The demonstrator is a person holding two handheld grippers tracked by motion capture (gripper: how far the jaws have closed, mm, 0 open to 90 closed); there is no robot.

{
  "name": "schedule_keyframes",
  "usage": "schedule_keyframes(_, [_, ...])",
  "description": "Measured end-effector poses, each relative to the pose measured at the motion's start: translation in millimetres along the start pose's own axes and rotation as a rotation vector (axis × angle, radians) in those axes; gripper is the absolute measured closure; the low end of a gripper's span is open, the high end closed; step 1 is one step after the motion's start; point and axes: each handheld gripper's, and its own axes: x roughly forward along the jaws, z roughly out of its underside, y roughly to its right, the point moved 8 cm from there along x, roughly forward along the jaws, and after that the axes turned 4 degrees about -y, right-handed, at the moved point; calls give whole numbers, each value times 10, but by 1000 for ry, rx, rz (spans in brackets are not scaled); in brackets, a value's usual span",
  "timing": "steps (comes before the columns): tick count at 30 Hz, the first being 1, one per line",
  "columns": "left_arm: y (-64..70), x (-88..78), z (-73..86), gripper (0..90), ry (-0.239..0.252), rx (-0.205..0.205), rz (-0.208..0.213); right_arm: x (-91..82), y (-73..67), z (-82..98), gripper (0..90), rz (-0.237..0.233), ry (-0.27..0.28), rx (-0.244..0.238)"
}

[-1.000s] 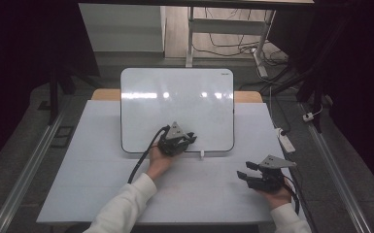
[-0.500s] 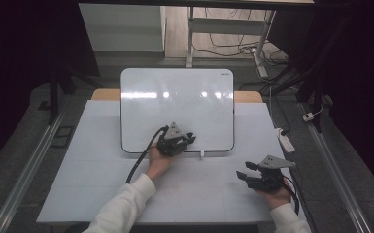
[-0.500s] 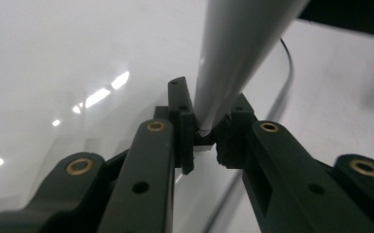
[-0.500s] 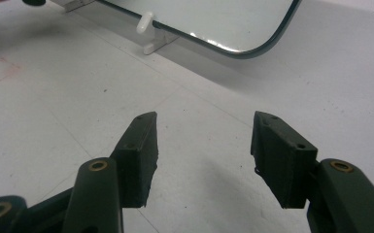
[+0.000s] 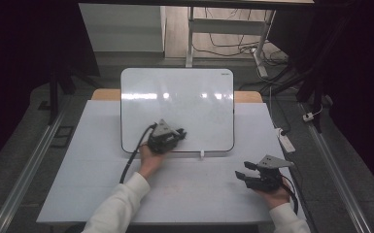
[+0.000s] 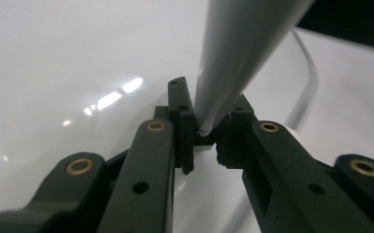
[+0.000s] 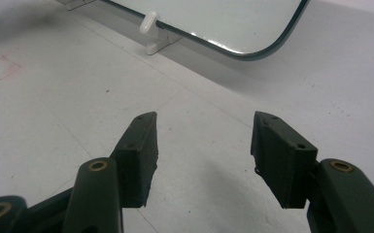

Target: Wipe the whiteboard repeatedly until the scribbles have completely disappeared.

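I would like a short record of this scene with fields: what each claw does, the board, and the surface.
left claw: shut on a white marker, over the whiteboard
right claw: open, nothing between its jaws, above the table
whiteboard: white, dark rim, rounded corners, looks blank
board clip: small white piece at the board's near edge
table: white top

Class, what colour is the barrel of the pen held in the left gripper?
Pale grey-white: the pen, clearest in the left gripper view.

Lab-like test bay: white table point(image 5: 102, 194), floor rails point(image 5: 29, 170), trailing cables point(image 5: 233, 46), dark surrounds.
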Motion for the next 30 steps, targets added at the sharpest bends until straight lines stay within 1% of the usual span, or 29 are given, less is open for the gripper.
schedule_keyframes(1, [39, 22, 4, 781, -10, 17, -1, -3, 2, 0, 429, 0, 1, 2])
schedule_keyframes(2, [22, 7, -2, 781, -16, 29, -9, -7, 5, 2, 428, 0, 0, 3])
schedule_keyframes(3, [-20, -21, -6, 780, -14, 26, -19, -12, 11, 4, 428, 2, 1, 4])
schedule_keyframes(4, [-103, -78, -21, 781, 3, 6, -40, -14, 12, 5, 428, 0, 2, 5])
schedule_keyframes(5, [-211, -154, -33, 781, 24, -26, -65, -15, 15, 7, 428, 0, 1, 5])
schedule_keyframes(6, [-318, -231, -38, 781, 45, -65, -82, -15, 16, 10, 428, 0, 1, 4])
schedule_keyframes(7, [-397, -291, -31, 781, 62, -96, -86, -14, 15, 11, 428, 0, 0, 3])
schedule_keyframes(8, [-430, -316, -17, 781, 70, -117, -77, -12, 14, 11, 428, -1, 0, 3])
schedule_keyframes(9, [-415, -309, -9, 781, 75, -120, -80, -8, 10, 10, 429, -2, 0, 2])
schedule_keyframes(10, [-363, -274, -11, 781, 68, -107, -82, -3, 6, 9, 429, -3, 0, 2])
schedule_keyframes(12, [-171, -125, -8, 781, 44, -75, -38, 11, -1, 10, 429, -3, -4, -3])
schedule_keyframes(13, [-64, -45, -7, 781, 29, -43, -28, 16, -6, 10, 429, -4, -7, -5])
schedule_keyframes(14, [22, 15, -9, 781, 14, -7, -27, 18, -10, 8, 429, -4, -8, -5])
schedule_keyframes(15, [61, 39, -16, 781, 4, 24, -38, 16, -12, 6, 429, -3, -8, -8])
schedule_keyframes(16, [46, 29, -24, 781, -3, 34, -43, 11, -12, 5, 429, -3, -6, -9])
schedule_keyframes(17, [-14, -11, -29, 781, 2, 23, -47, 5, -9, 6, 428, -4, -5, -7])
schedule_keyframes(18, [-110, -80, -34, 781, 14, 1, -62, 2, -4, 7, 428, -4, -3, -4])
schedule_keyframes(20, [-365, -280, -26, 781, 49, -58, -104, 3, 3, 15, 427, -4, -5, -1])
schedule_keyframes(22, [-647, -534, 34, 781, 79, -121, -149, 8, 1, 19, 427, -5, -7, -4])
schedule_keyframes(24, [-774, -666, 100, 781, 91, -145, -161, 11, -8, 19, 428, -7, -8, -6])
schedule_keyframes(25, [-794, -699, 131, 781, 95, -153, -158, 14, -12, 17, 428, -8, -8, -7])
schedule_keyframes(27, [-754, -687, 148, 781, 96, -139, -170, 21, -22, 15, 428, -9, -10, -7])
schedule_keyframes(29, [-641, -588, 131, 781, 78, -114, -146, 28, -30, 9, 428, -8, -11, -10])
schedule_keyframes(30, [-555, -515, 122, 781, 67, -96, -130, 30, -33, 6, 428, -8, -10, -11])
